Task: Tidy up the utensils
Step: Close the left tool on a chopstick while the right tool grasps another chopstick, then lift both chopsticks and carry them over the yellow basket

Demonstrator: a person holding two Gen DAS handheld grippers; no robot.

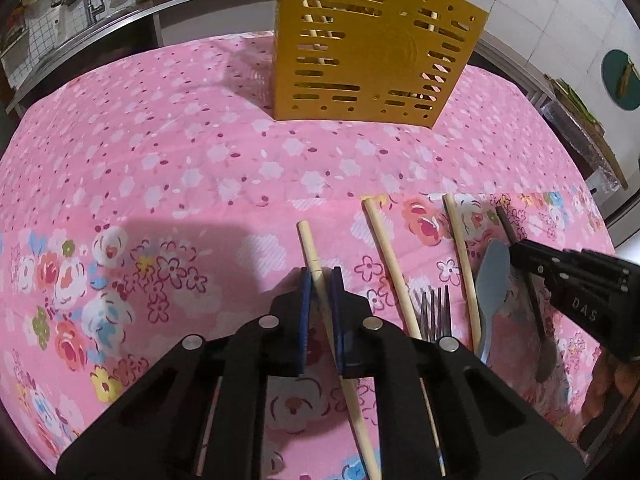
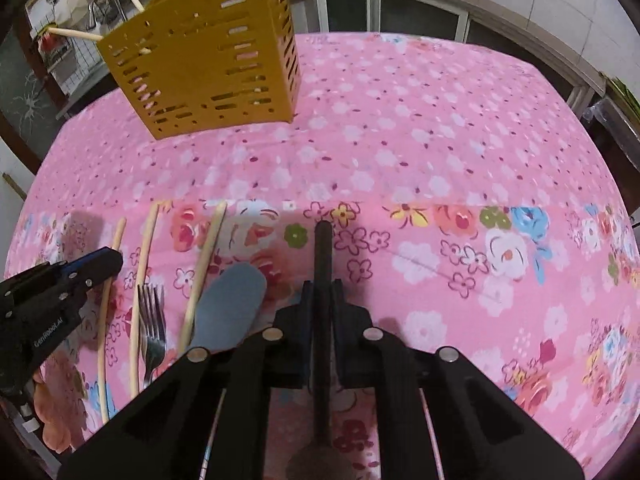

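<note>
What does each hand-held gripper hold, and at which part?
Left hand-held gripper: a chopstick, near its thick end. Right hand-held gripper: dark-handled spoon, on the handle.

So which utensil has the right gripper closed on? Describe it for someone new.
On the pink floral tablecloth, in front of the yellow slotted holder, utensils lie in a row. The right gripper grips the black-handled spoon at the right end, the only dark handle beside pale chopsticks.

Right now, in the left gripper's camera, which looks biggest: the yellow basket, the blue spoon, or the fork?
1. Yellow basket, by far the biggest.
2. Blue spoon.
3. Fork, smallest, but only its prongs show, so its true size is unsure.
</note>
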